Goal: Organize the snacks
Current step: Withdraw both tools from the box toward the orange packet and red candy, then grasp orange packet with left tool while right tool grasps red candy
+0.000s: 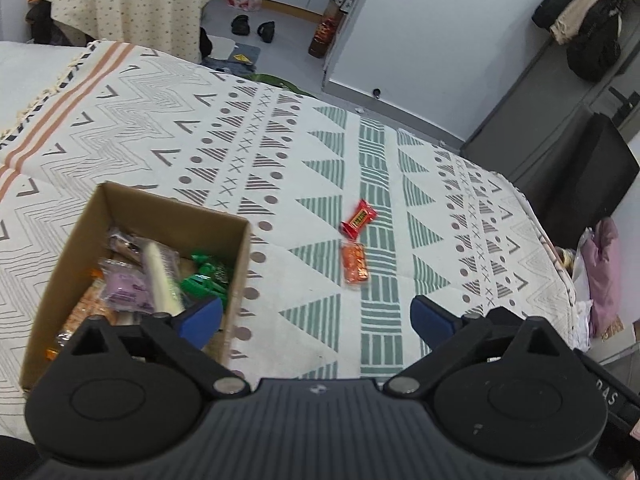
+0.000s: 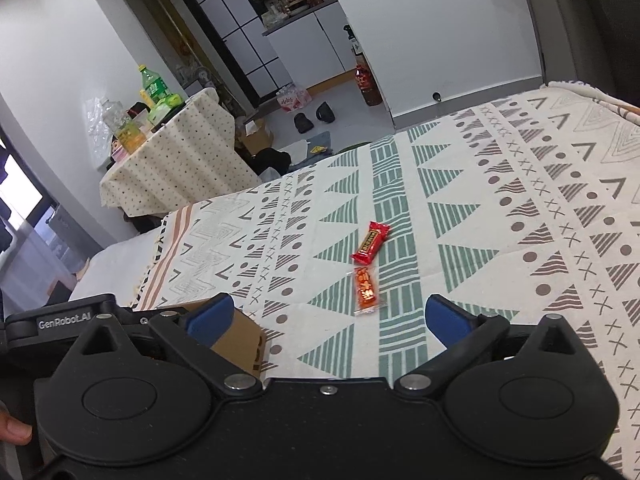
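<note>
While both my tongs, left (image 1: pixel 316 316) and right (image 2: pixel 328 318), gape wide and empty, two snacks lie mid-bed: the red bar (image 2: pixel 371 242) touching the orange pack (image 2: pixel 366 290). I should pinch the orange pack across its width, then carry it to the box (image 1: pixel 236 276) near the bed's edge.

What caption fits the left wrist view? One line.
Open left gripper beside the box; two snacks left.

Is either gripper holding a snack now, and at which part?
Nothing is held. The left gripper and the right gripper are both open and empty; the red snack and orange snack lie on the blanket.
</note>
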Tool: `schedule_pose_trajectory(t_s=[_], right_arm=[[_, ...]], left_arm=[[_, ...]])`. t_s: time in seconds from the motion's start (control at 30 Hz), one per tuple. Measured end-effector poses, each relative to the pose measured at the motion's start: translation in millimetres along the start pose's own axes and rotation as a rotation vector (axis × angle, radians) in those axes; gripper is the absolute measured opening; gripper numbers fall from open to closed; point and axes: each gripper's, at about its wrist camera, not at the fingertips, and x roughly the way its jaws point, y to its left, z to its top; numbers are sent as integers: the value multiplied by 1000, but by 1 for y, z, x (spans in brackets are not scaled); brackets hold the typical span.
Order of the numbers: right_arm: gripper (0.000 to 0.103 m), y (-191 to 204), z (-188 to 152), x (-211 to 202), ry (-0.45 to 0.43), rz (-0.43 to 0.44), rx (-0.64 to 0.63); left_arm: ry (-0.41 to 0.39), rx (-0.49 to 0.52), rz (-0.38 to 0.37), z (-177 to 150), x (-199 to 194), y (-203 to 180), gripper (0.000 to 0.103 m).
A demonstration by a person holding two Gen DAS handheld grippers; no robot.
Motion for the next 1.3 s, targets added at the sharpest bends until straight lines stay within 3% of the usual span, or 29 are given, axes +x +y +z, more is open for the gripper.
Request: schedule_pose_trajectory(t_s=[0.7, 0.97, 1.3], right_arm=[[103, -79, -12, 24, -22, 13, 84], [103, -104, -9, 44, -29, 60, 165], [103, -122, -1, 79, 9, 58, 211]], left_arm=[[62, 77, 65, -9, 63, -47, 101], [74, 83, 92, -8, 97, -55, 98], [95, 78, 92, -6, 139, -61, 82]])
